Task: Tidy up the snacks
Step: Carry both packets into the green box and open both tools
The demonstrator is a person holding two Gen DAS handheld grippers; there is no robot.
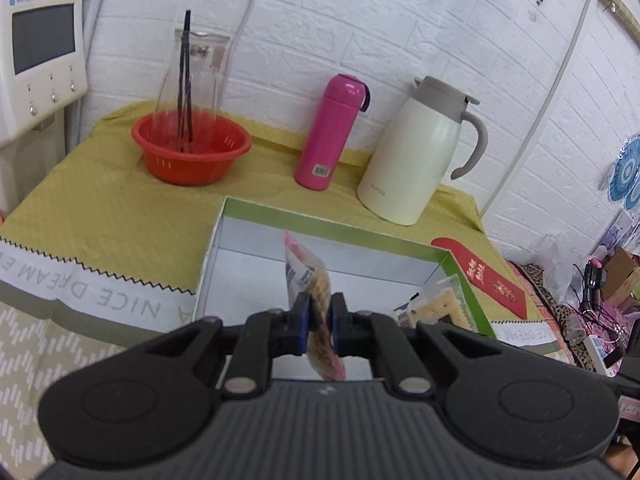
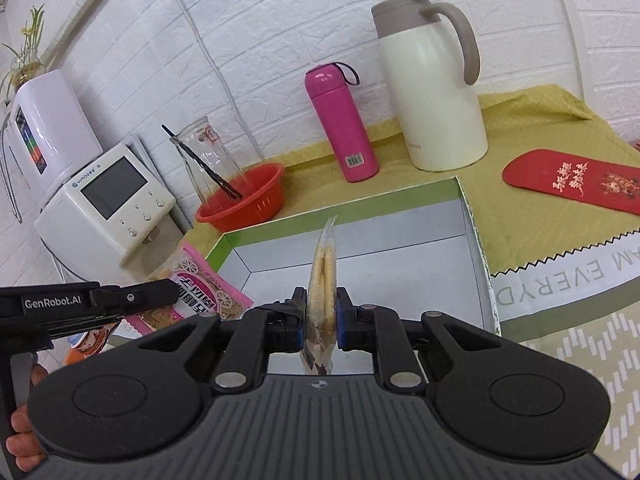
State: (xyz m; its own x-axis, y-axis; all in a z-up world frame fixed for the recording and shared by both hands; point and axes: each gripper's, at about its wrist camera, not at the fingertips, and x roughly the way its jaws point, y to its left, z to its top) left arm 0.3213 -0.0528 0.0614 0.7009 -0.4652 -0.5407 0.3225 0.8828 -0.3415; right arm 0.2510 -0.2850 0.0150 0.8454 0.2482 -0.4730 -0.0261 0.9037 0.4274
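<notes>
Pink snack packet and cracker packet each edge-on between closed jaws.

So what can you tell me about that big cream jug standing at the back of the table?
The cream jug is a tall insulated pitcher with a smooth, glossy cream body that widens toward its base. It has a taupe-grey collar and lid with a small thumb lever on top, and a curved taupe handle. A faint brand mark sits low on the body. It stands upright, lid shut, on the yellow-green tablecloth near the white brick wall, beside the pink bottle without touching it. Neither tongs touch it.
</notes>
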